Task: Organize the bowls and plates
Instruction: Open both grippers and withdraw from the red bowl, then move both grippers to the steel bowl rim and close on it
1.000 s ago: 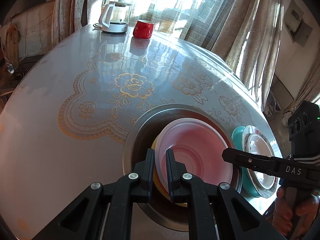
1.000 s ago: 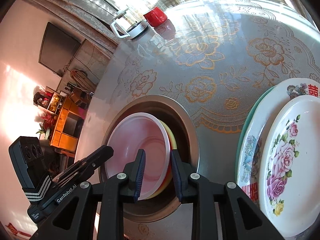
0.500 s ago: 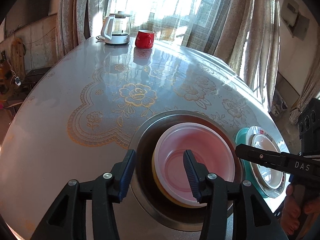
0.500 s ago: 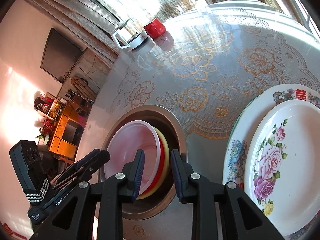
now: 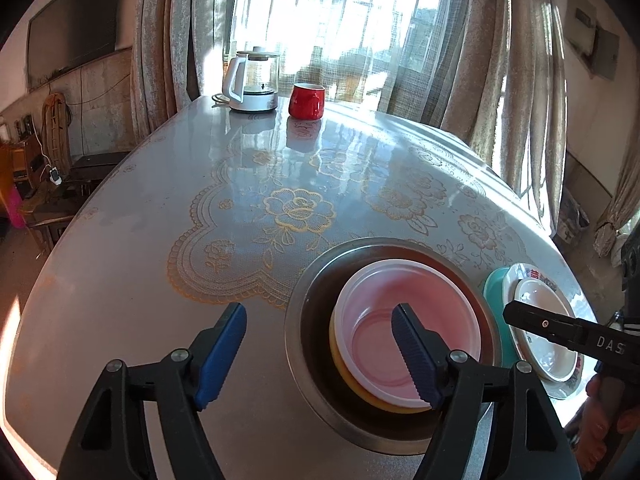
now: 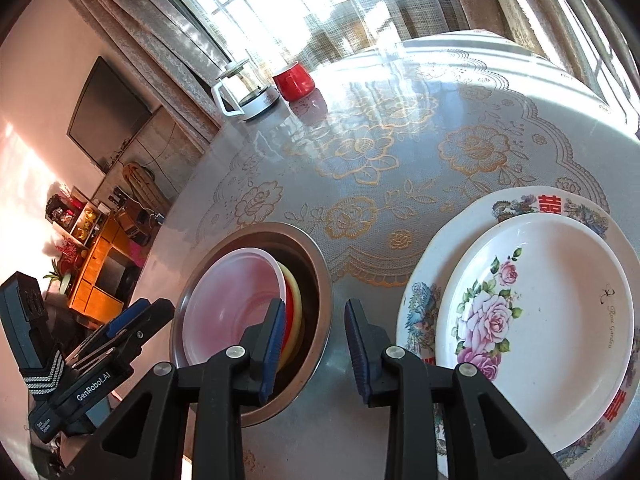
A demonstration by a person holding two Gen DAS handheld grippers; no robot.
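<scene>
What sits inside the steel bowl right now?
The steel bowl holds a nested stack: a pink bowl on top, a yellow bowl's rim under it, red showing between them. Anything deeper in the stack is covered.

Your left gripper (image 5: 318, 354) hovers over table (image 5: 120, 280), jaws just been opening, now wide apart, nothing pinched. Right pad overlaps pink bowl (image 5: 404, 320); left pad over bare cloth. Pink bowl nests in yellow bowl (image 5: 340, 364), both inside steel basin (image 5: 304, 376). At 3 o'clock: plate stack (image 5: 540, 320), your right gripper's finger (image 5: 560, 328) across it. At 12 o'clock, far: kettle (image 5: 254, 80), red mug (image 5: 306, 100) beside it.
</scene>
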